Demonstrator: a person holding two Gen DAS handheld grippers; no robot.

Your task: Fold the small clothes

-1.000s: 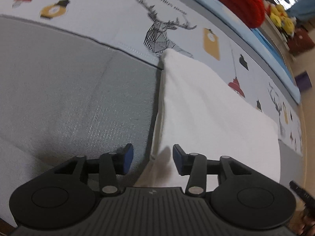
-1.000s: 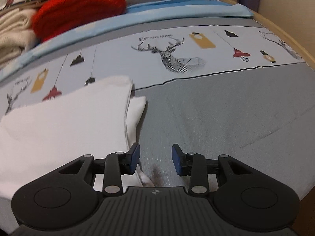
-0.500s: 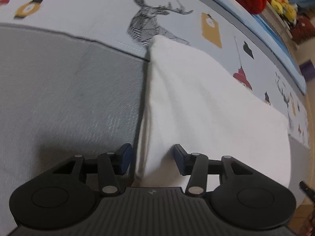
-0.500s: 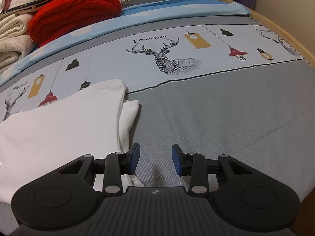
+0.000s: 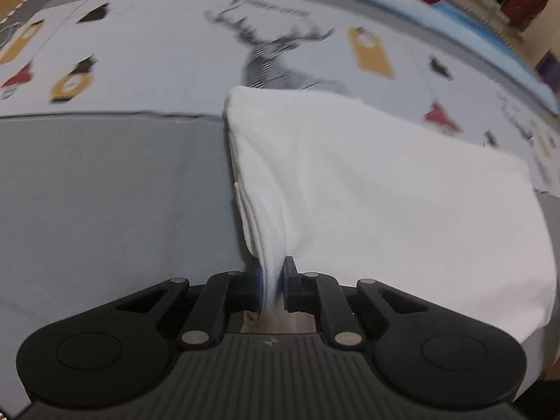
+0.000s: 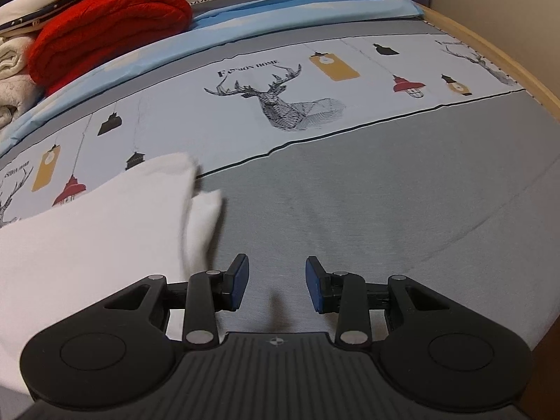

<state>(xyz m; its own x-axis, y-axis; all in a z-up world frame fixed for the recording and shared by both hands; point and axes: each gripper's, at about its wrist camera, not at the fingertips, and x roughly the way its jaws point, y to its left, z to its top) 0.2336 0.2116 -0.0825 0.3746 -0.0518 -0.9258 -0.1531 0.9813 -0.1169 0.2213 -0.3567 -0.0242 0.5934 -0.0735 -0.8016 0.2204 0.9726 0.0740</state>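
Note:
A white folded garment [image 5: 385, 189] lies on the bed, stretching away to the right in the left wrist view. My left gripper [image 5: 273, 287] is shut on the garment's near left edge, with the layered cloth pinched between the blue pads. In the right wrist view the same white garment [image 6: 98, 224] lies at the left, one corner blurred. My right gripper [image 6: 276, 287] is open and empty over the grey sheet, just right of the garment's edge.
The bed has a grey sheet [image 6: 385, 203] and a pale band printed with deer and lanterns [image 6: 280, 105]. A red knitted blanket [image 6: 105, 24] and cream folded textiles [image 6: 10, 80] are stacked at the back left. The bed's wooden edge [image 6: 507, 66] runs along the right.
My left gripper has closed on the garment's edge; it was open around it before. The right gripper stayed open and drew slightly away from the garment.

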